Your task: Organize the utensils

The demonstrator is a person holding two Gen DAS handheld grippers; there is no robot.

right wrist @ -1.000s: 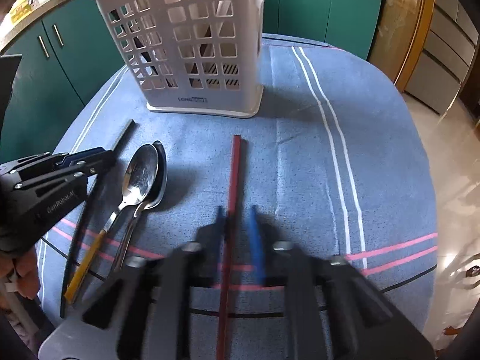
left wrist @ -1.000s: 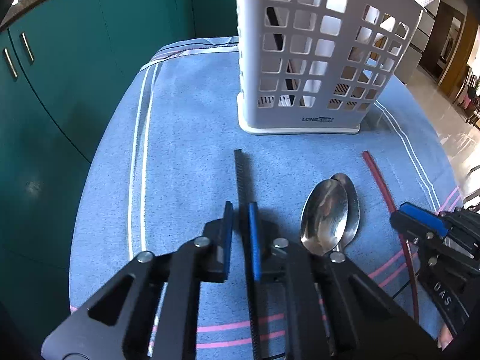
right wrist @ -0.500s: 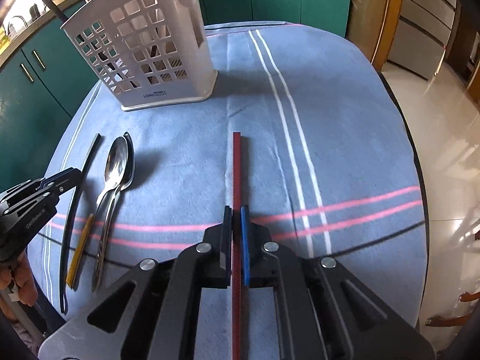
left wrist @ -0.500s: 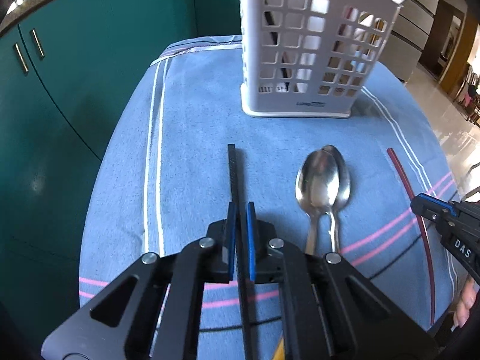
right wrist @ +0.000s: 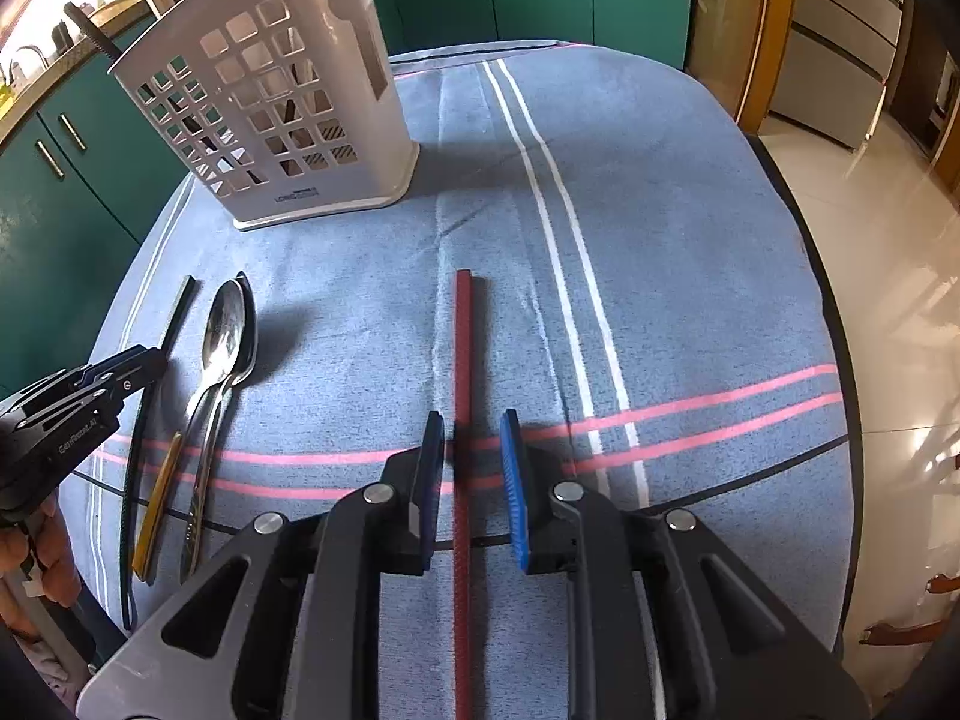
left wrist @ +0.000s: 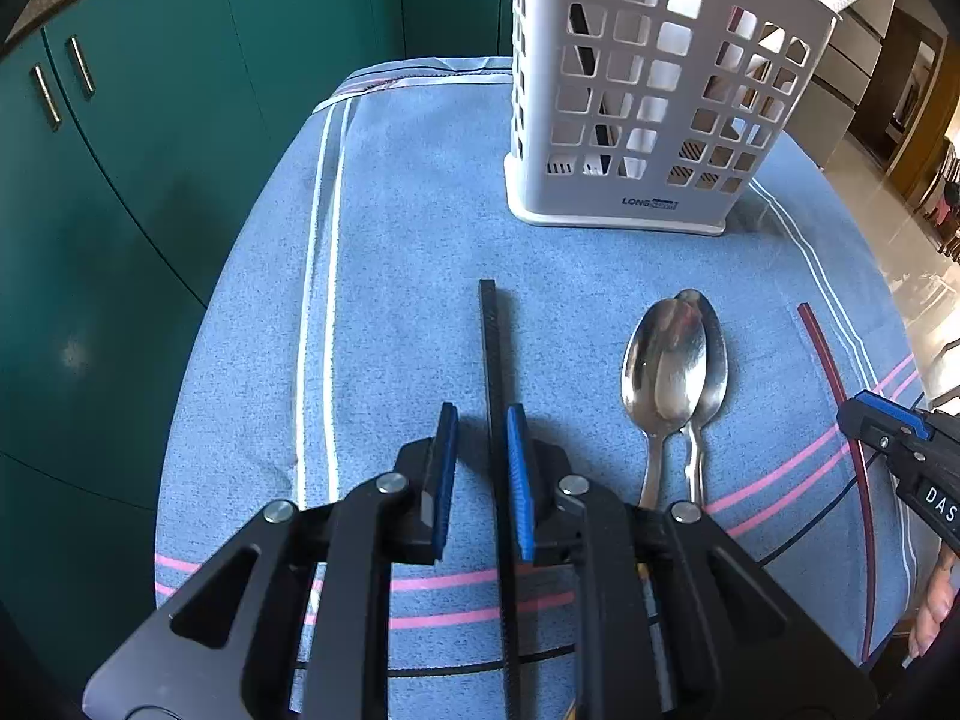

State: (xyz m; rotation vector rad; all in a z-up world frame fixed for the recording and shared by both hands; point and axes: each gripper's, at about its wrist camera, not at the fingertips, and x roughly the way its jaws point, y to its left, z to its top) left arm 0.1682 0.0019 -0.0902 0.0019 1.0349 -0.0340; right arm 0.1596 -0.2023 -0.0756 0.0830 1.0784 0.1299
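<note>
Striped blue tablecloth (right wrist: 660,228) beside green cabinets (left wrist: 150,150) and glossy floor (right wrist: 888,252).

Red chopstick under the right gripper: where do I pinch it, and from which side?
Grip the red chopstick mid-shaft, coming straight down from above. It lies flat on the tablecloth, running lengthwise between the open pads of the right gripper, so closing across its narrow width should catch it. The holder stands ahead-left.

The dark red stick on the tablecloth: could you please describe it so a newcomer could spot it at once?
Start at the white slotted plastic utensil caddy on the blue striped tablecloth. The dark red stick lies nearer, right of the two stacked steel spoons. Unlike the black stick left of them, it is red.
</note>
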